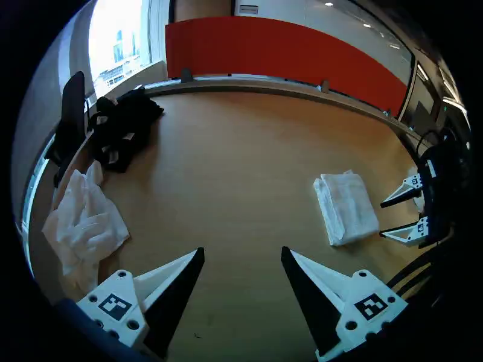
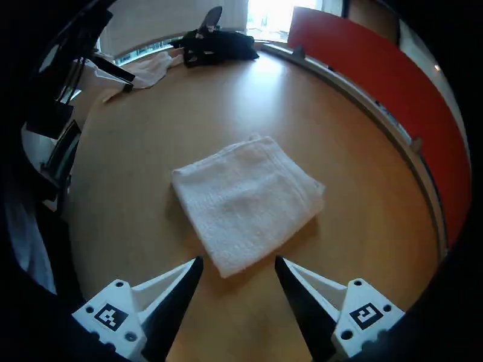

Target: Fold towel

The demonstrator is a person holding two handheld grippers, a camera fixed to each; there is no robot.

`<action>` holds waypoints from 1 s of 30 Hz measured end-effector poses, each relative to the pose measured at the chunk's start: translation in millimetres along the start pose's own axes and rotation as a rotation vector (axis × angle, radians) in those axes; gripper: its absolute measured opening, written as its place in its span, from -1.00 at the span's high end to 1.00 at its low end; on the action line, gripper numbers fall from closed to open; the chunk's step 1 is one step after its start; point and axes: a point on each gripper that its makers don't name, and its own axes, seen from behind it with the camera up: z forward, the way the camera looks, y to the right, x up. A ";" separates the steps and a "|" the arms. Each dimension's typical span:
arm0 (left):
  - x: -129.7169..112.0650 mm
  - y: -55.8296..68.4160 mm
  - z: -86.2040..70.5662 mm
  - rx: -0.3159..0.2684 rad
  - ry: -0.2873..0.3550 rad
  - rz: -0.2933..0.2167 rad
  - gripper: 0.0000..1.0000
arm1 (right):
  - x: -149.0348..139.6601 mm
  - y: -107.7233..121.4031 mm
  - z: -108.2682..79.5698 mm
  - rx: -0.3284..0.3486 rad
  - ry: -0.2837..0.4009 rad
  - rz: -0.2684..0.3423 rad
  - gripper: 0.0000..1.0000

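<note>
Just one folded towel (image 2: 247, 202), one crumpled cloth (image 1: 84, 223)

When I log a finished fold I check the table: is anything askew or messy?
The folded towel lies flat and tidy. The odd thing is a crumpled white cloth, unfolded, at the edge of the table beside a black heap of fabric.

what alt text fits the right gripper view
A folded white towel lies on a wooden table, its near corner between the open fingers of the right hand-held gripper. Beyond it, a black bag, a crumpled white cloth and a red panel.
</note>
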 end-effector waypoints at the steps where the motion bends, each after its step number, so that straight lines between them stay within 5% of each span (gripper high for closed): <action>1: -0.1 0.2 0.1 0.000 0.000 0.000 -0.88 | -2.0 -0.5 0.8 -0.001 -0.002 0.002 -0.76; 10: -1.8 2.8 1.8 -0.004 -0.002 -0.001 -0.89 | -14.0 -5.8 5.7 0.004 -0.009 0.041 -0.16; 16: -2.0 2.9 2.5 -0.004 -0.003 0.000 -0.88 | -18.3 -8.7 7.6 0.010 -0.013 0.057 0.03; 26: -3.1 3.1 2.9 -0.006 -0.006 -0.001 -0.89 | -21.1 -14.3 14.2 0.014 -0.017 0.078 0.63; 30: -3.9 2.3 3.3 -0.005 -0.009 0.002 -0.88 | -22.0 -14.7 14.9 0.013 -0.016 0.093 0.63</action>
